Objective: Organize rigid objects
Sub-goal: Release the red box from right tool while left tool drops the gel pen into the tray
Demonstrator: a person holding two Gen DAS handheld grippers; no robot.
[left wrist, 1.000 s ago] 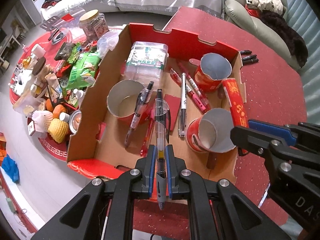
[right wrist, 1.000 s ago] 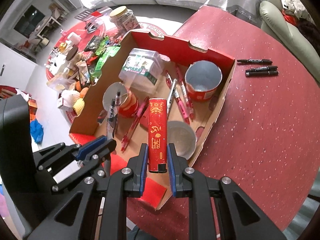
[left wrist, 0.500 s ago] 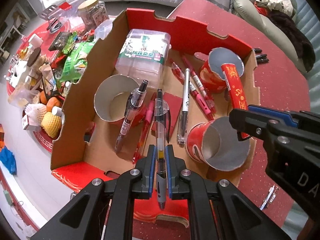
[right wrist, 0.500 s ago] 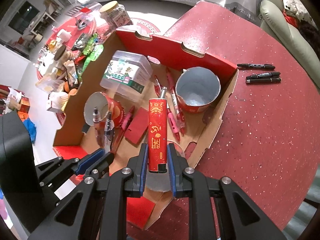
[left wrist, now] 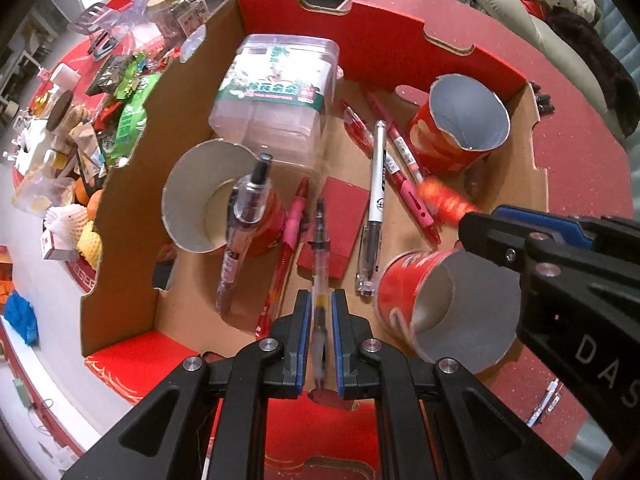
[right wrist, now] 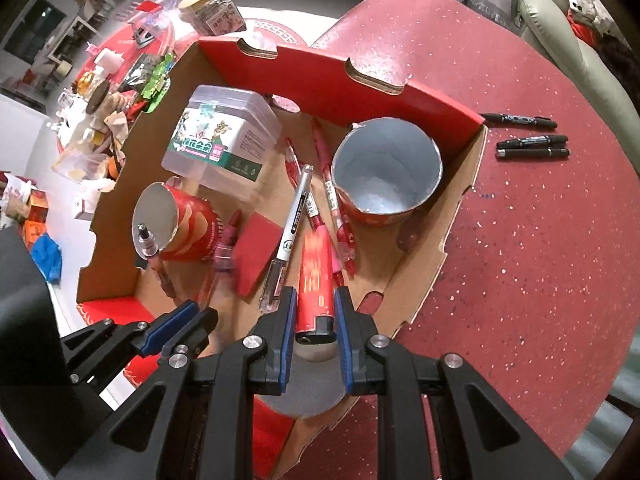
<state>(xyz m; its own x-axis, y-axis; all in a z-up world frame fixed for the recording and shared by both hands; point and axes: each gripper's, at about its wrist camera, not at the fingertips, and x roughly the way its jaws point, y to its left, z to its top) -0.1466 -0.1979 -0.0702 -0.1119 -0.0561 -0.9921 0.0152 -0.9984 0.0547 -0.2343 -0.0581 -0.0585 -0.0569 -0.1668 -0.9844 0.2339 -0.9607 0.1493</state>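
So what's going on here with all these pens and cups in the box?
A person is tidying small things in a cardboard tray on a red table, with a hand-held gripping tool in each hand. The left tool is clamped on a clear pen, pointing down over the tray's middle. The right tool grips a red lighter above a red paper cup near the tray's front. More pens lie loose on the tray floor.
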